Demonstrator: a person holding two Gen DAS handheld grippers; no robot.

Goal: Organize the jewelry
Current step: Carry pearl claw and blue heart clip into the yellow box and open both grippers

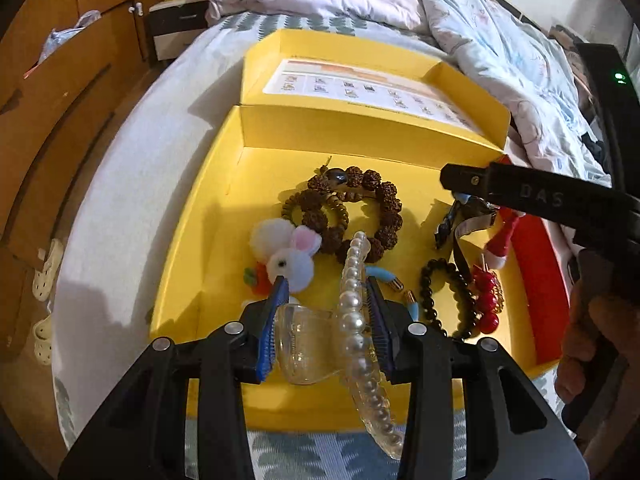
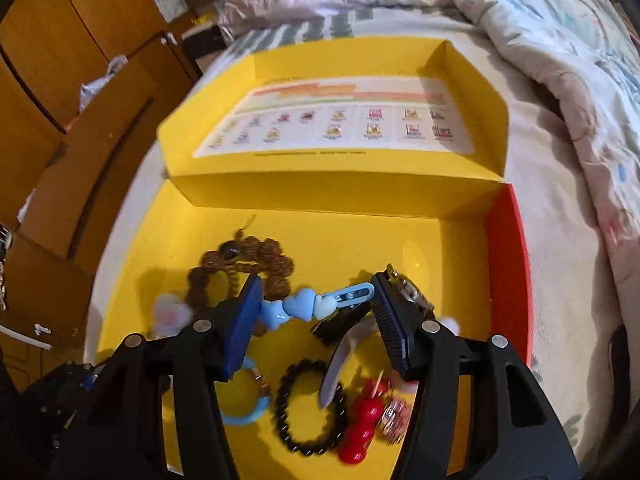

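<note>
- Jewelry lies gathered in the near half of an open yellow box [image 1: 224, 184] that sits on the bed [image 1: 132, 160], with the lid [image 2: 472, 92] folded back beyond it and a printed sheet [image 2: 340, 120] inside the lid.
- Left claw [image 1: 330, 304]: clamped on a clear pearl hair claw clip [image 1: 356, 320], held just above the box floor, its pearl row running down between the blue pads.
- Right claw [image 2: 316, 308]: clamped across a blue heart hair clip [image 2: 296, 308], hearts at one pad and the metal end at the other, over the right side of the box.
- Already lying in the box: a brown seed-bead bracelet [image 1: 380, 208], a white bunny pompom [image 1: 286, 260], a black bead bracelet [image 2: 310, 408], a red berry hair tie [image 2: 360, 428] and a dark strap [image 2: 340, 356] that may belong to a watch; the blur there makes it hard to be sure.
- Step in hand, as I judge it: both pieces are being brought in to be set down, so the sorting looks well along, with most pieces already inside.
- Next move calls for lowering each clip onto bare yellow floor, the pearl one toward the near left corner and the heart one into the gap behind the black bracelet, then spreading the pads only once the piece rests.
- Care is needed to keep the two claws from crowding each other and to avoid snagging the bead loops.
</note>
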